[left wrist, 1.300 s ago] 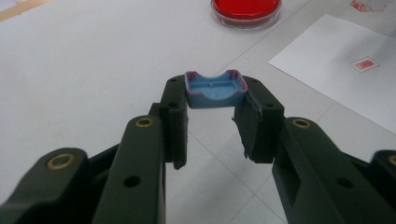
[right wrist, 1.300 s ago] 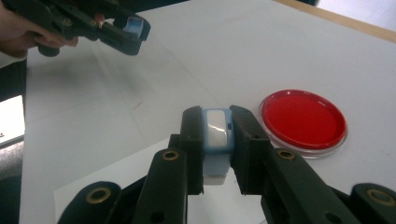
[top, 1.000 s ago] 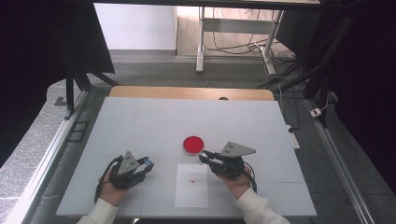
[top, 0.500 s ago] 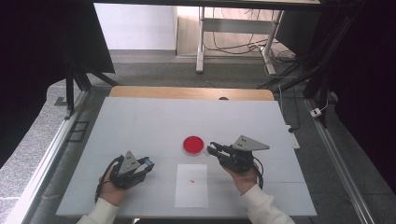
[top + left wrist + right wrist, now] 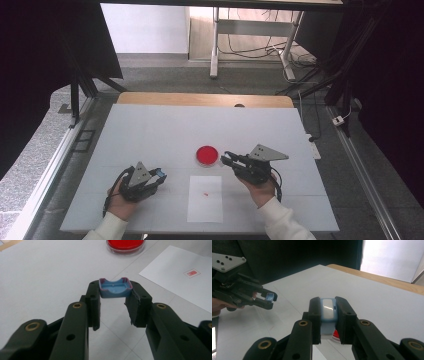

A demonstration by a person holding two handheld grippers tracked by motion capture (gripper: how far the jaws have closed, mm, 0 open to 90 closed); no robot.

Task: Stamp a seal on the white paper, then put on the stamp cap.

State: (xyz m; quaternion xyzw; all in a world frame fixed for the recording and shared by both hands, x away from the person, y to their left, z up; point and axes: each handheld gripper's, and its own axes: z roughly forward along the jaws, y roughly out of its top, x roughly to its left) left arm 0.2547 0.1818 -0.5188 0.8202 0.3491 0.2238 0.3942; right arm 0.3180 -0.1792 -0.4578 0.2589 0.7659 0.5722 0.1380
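My left gripper (image 5: 159,175) rests low at the table's front left, shut on a small blue cap (image 5: 115,287) with reddish edges, its hollow side up. Right of the paper my right gripper (image 5: 226,159) hovers, shut on a light blue stamp (image 5: 327,310) with a white top. Its tips point left, close to the round red ink dish (image 5: 207,155). A white paper sheet (image 5: 206,198) lies between the hands and bears a small red stamp mark (image 5: 205,193). In the right gripper view, the left gripper (image 5: 268,298) with the cap (image 5: 270,296) shows farther off.
The white table (image 5: 150,130) has a wooden strip along its far edge (image 5: 200,99). Metal rails run along both sides. Cables and a desk frame stand on the floor beyond. The far half of the table holds nothing but a small dark spot (image 5: 239,105).
My right gripper has shifted slightly to the right and away from the paper, its tips now beside the red dish. The left gripper has stayed put.
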